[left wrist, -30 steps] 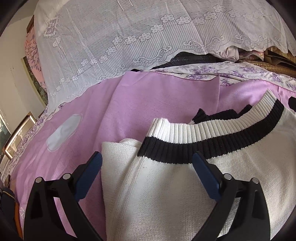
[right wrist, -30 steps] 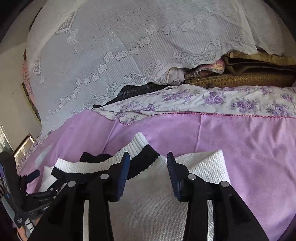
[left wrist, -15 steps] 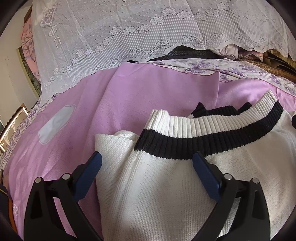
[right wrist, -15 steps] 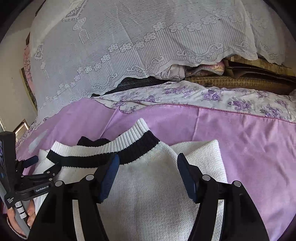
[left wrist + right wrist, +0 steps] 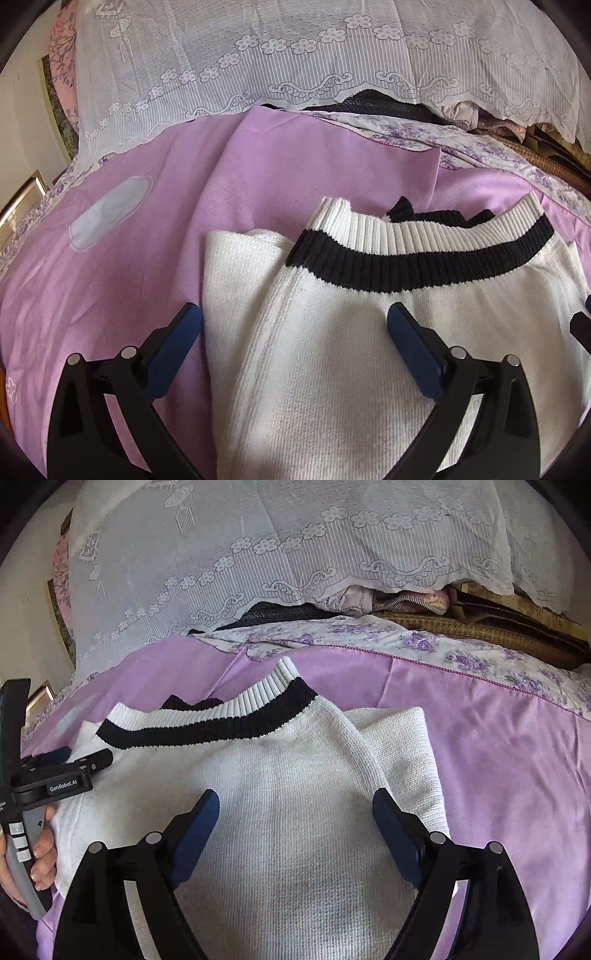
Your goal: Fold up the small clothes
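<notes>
Hovering over the sweater [image 5: 295,812], my right tool [image 5: 295,816] has just been spreading its jaws and now stands wide with nothing pinched, the knit lying under the gap; my left tool [image 5: 291,328] is spread as wide and just as empty over the other side. The sweater lies partly folded on the pink bedspread [image 5: 498,746], striped hem [image 5: 207,723] facing away from me. I judge it soft, light and floppy, so I would pinch both near corners through all layers.
</notes>
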`<act>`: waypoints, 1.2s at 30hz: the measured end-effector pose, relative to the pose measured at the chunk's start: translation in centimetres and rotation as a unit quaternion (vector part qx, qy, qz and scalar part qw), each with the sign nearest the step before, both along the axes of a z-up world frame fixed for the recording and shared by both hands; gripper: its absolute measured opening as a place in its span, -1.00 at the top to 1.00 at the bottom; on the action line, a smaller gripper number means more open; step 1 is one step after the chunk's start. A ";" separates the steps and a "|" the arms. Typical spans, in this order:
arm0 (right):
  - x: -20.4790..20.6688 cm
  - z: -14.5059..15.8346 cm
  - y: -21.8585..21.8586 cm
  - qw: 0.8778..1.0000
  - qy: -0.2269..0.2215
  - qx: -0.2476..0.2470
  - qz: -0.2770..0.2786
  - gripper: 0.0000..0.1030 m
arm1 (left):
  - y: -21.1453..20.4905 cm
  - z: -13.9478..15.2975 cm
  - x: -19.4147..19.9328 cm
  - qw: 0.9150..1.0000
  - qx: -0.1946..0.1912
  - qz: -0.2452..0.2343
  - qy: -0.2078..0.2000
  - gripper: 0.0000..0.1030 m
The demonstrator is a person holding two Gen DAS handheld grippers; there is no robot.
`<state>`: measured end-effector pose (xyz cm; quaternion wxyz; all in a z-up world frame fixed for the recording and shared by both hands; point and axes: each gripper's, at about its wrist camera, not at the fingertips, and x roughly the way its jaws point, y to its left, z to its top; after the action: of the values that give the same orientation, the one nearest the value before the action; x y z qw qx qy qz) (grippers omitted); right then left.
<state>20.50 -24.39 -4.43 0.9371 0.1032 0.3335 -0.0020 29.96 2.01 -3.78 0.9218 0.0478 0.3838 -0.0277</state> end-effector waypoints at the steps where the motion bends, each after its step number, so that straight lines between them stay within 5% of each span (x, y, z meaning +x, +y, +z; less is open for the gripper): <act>1: -0.6 0.1 -0.6 1.000 -0.006 0.012 -0.008 -0.66 | 0.3 0.1 -0.6 1.000 -0.012 0.000 0.001 -0.91; 6: -2.8 -0.3 -3.1 0.997 -0.004 0.064 -0.040 -0.60 | 0.4 0.5 -4.0 1.000 -0.018 -0.001 -0.010 -0.91; 12: -4.7 -0.6 -2.8 0.998 0.016 0.040 -0.048 -0.59 | 0.2 -1.0 -6.2 1.000 -0.005 -0.004 0.024 -0.91; 19: -6.5 -1.7 -5.7 0.990 0.020 0.113 -0.079 -0.56 | 2.4 -0.9 -8.0 0.998 -0.059 0.011 0.031 -0.92; 29: -7.4 -2.8 -8.1 0.978 0.016 0.185 -0.100 -0.51 | -2.7 1.4 -13.5 0.997 -0.027 -0.061 -0.025 -0.91; 36: -5.7 -3.5 -10.3 0.965 0.027 0.251 -0.077 -0.54 | -9.9 1.1 -16.2 0.988 0.043 -0.140 -0.044 -0.91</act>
<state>14.79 -34.68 -7.95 0.8687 0.3604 0.3397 0.0070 13.76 -7.85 -2.71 0.9218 0.1421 0.3333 -0.1377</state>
